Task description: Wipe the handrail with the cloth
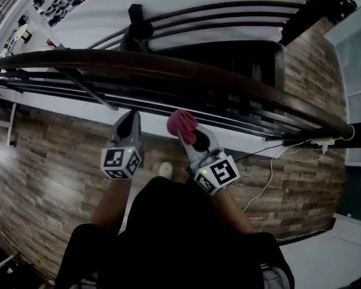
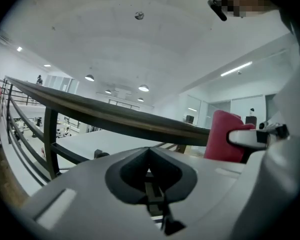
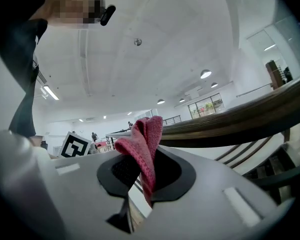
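**Setting.** A dark wooden handrail (image 1: 168, 65) curves across a mezzanine edge, with thinner dark rails (image 1: 168, 104) running parallel beneath it. The floor (image 1: 48, 161) on the near side is wood-plank, in mixed brown tones. A white cable (image 1: 268, 179) trails over it toward the wall at the right. Beyond the rail lies a large white hall. Seen from the left gripper view, its pale ceiling carries round lights (image 2: 143, 88) and a strip light (image 2: 236, 68). A person in dark clothing stands at the rail with a gripper in each hand.

**Left gripper** (image 1: 132, 118). It points toward the lower rails at the person's left. In its own view the jaws are pressed together along a single seam (image 2: 149, 166), with nothing between them. The handrail (image 2: 115, 116) crosses the view above and beyond the jaws.

**Right gripper** (image 1: 192, 138). It is held just beside the left one and angled the same way. Its jaws are clenched on a pink cloth (image 1: 182, 124), which bunches out past the tips. In the right gripper view the cloth (image 3: 142, 144) rises from the closed jaws (image 3: 140, 176) as a folded crest, and a tail hangs down through the gap. The handrail (image 3: 240, 119) runs behind it to the right. Whether cloth and handrail touch cannot be told. From the left gripper view the cloth (image 2: 222, 141) shows at the right, under the rail's line.
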Demonstrator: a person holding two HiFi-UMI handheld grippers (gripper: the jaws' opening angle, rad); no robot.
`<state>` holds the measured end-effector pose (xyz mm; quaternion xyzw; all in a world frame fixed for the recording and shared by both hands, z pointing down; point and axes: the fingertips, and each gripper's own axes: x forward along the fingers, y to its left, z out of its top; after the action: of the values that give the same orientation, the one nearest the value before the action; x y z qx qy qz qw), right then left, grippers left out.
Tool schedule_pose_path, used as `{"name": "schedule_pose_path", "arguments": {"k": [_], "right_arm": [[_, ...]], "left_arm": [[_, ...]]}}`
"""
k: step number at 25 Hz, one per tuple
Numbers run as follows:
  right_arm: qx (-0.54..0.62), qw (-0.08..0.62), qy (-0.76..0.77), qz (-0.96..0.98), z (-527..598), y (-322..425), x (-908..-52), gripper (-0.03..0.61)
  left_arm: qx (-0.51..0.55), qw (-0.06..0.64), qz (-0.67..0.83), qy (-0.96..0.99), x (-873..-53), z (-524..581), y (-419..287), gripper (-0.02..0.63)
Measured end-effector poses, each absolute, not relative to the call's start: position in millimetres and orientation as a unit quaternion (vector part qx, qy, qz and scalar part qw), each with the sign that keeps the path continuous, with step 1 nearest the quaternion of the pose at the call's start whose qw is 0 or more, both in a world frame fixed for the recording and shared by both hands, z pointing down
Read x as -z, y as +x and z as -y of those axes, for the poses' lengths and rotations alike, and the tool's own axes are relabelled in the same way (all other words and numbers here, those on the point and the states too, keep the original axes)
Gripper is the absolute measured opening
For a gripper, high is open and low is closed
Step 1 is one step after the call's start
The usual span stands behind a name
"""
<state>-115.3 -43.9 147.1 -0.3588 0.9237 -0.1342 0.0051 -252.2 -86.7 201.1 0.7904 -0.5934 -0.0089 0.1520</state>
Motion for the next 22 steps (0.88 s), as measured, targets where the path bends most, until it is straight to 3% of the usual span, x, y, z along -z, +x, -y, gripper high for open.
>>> {"name": "schedule_pose_path", "arguments": {"k": [12,22], "right_arm": [[0.142,0.008,-0.456,-0.879,39.4,-47.3,-178.8,0.049],[0.159,-0.013,-0.367,-0.916,33.2,-19.4,-172.4,0.049]], "left_arm": [[0.027,0.171,0.497,0.85,-216.2,103.0,-181.4,-0.002],[0.006,0.177,0.59,0.788,-226.3,71.5,-167.6,-0.002]]}}
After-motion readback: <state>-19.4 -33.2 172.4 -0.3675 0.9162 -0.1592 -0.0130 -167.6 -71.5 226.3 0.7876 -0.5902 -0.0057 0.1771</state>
